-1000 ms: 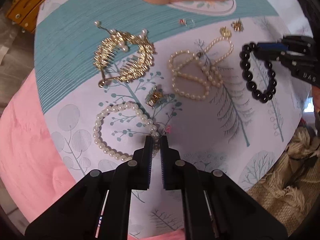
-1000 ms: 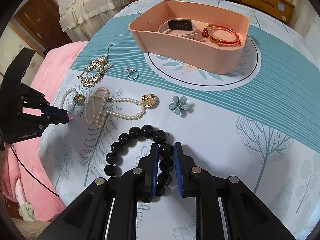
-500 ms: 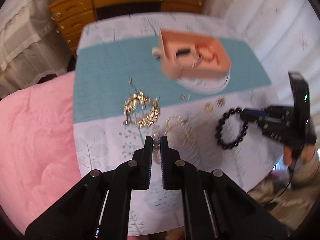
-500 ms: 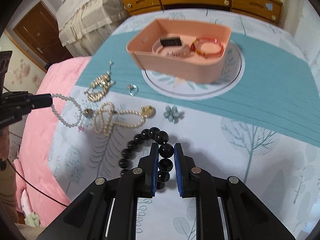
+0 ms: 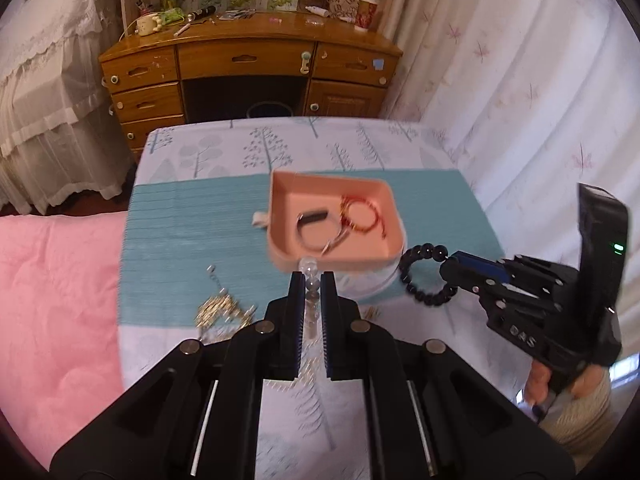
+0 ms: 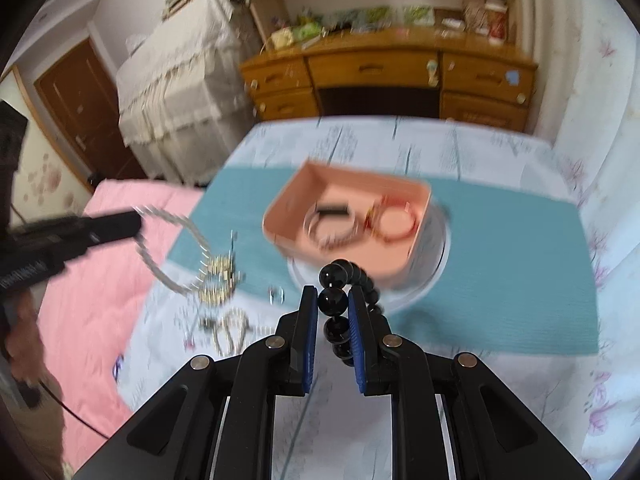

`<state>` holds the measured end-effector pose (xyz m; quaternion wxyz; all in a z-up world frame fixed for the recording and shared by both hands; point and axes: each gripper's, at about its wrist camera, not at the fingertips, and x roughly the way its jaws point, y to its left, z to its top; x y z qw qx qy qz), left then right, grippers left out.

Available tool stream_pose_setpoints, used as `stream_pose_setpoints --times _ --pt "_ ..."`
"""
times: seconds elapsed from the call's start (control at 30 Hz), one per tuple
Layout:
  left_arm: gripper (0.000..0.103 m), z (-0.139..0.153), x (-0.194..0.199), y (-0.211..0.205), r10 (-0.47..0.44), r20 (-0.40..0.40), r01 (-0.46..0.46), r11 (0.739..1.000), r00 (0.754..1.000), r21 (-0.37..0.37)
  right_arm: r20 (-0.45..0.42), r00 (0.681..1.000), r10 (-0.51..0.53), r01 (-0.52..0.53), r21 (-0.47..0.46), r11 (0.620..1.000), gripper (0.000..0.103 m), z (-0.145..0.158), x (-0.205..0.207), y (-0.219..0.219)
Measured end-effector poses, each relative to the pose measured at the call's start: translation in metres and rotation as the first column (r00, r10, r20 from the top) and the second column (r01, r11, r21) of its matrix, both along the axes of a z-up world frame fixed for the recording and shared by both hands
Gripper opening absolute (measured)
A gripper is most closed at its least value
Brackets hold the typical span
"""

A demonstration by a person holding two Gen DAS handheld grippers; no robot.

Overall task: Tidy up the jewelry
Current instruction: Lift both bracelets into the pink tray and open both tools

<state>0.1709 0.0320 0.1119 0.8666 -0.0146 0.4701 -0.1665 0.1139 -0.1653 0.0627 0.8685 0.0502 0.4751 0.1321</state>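
My left gripper (image 5: 310, 280) is shut on a white pearl bracelet (image 5: 309, 276), lifted above the table; in the right wrist view the bracelet (image 6: 176, 248) hangs as a loop from that gripper (image 6: 138, 220). My right gripper (image 6: 333, 295) is shut on a black bead bracelet (image 6: 333, 300), which dangles in the air; the left wrist view shows it (image 5: 424, 278) at the right gripper's tip (image 5: 450, 266). Ahead of both stands a pink tray (image 5: 280, 224) holding a watch (image 5: 316, 224) and a red bangle (image 5: 362, 216). The tray (image 6: 288, 208) sits on a round white mat.
A gold hair comb (image 5: 218, 308) lies left on the teal and white tablecloth (image 5: 192, 216). A pearl necklace (image 6: 232, 330) and a small ring (image 6: 276, 294) lie near it. Pink bedding (image 5: 52, 312) borders the table's left edge. A wooden desk (image 5: 248, 68) stands behind.
Both grippers have risen off the cloth, carrying the pearl bracelet and the black bead bracelet up with them. The tray now sits lower and more central in both views.
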Motion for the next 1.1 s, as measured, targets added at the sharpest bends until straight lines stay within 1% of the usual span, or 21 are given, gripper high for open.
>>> stream_pose_setpoints --times 0.13,0.2,0.27,0.33,0.4,0.5,0.6,0.67,0.8,0.87,0.9,1.0,1.03,1.1 --pt "0.005 -0.013 0.031 -0.017 0.034 0.006 -0.033 0.999 0.999 -0.028 0.065 0.997 -0.035 0.033 0.035 0.999 0.015 0.025 0.02 -0.003" --pt "0.005 -0.022 0.043 -0.025 0.045 0.009 -0.045 0.999 0.999 -0.031 0.102 0.994 -0.049 0.046 0.035 0.998 0.015 0.032 0.031 -0.001" --pt "0.005 -0.034 0.055 -0.033 0.059 0.011 -0.059 0.998 0.998 -0.024 0.122 0.991 -0.057 0.053 0.034 0.998 0.015 0.035 0.045 0.003" --pt "0.005 -0.05 0.071 -0.041 0.083 0.002 -0.083 0.996 0.997 -0.006 0.119 0.991 -0.056 0.052 0.037 0.998 0.015 0.032 0.058 0.006" --pt "0.005 -0.066 0.083 -0.045 0.103 -0.021 -0.103 0.995 0.994 -0.001 0.104 0.993 -0.057 0.055 0.024 0.998 0.015 0.023 0.074 0.015" --pt "0.005 -0.089 0.097 -0.049 0.117 -0.049 -0.117 0.993 0.992 0.011 0.07 0.997 -0.041 0.039 0.029 0.999 0.015 0.006 0.09 0.024" --pt "0.005 -0.104 0.105 -0.053 0.123 -0.065 -0.122 0.992 0.99 0.023 0.047 0.998 -0.043 0.043 0.014 0.999 0.015 -0.015 0.102 0.028" --pt "0.005 -0.111 0.108 -0.054 0.122 -0.072 -0.12 0.992 0.99 0.027 0.029 0.998 -0.059 0.059 -0.008 0.998 0.015 -0.028 0.109 0.026" --pt "0.005 -0.123 0.114 -0.065 0.107 -0.084 -0.105 0.994 0.991 0.03 -0.007 0.996 -0.087 0.086 -0.095 0.992 0.015 -0.059 0.122 0.018" --pt "0.005 -0.128 0.117 -0.07 0.101 -0.095 -0.099 0.995 0.99 0.029 -0.036 0.996 -0.086 0.082 -0.109 0.991 0.016 -0.072 0.127 0.014" --pt "0.006 -0.131 0.119 -0.072 0.107 -0.117 -0.103 0.994 0.987 0.039 -0.056 0.995 -0.08 0.075 -0.097 0.992 0.019 -0.078 0.129 0.01" --pt "0.006 -0.14 0.122 -0.079 0.105 -0.149 -0.099 0.994 0.983 0.047 -0.064 0.993 -0.101 0.097 -0.065 0.993 0.036 -0.087 0.13 -0.003" --pt "0.007 -0.141 0.122 -0.079 0.103 -0.154 -0.097 0.994 0.983 0.045 -0.056 0.992 -0.111 0.107 -0.068 0.992 0.039 -0.086 0.13 -0.005" --pt "0.008 -0.143 0.121 -0.079 0.1 -0.162 -0.094 0.995 0.982 0.045 -0.041 0.992 -0.118 0.116 -0.064 0.991 0.04 -0.083 0.127 -0.01"
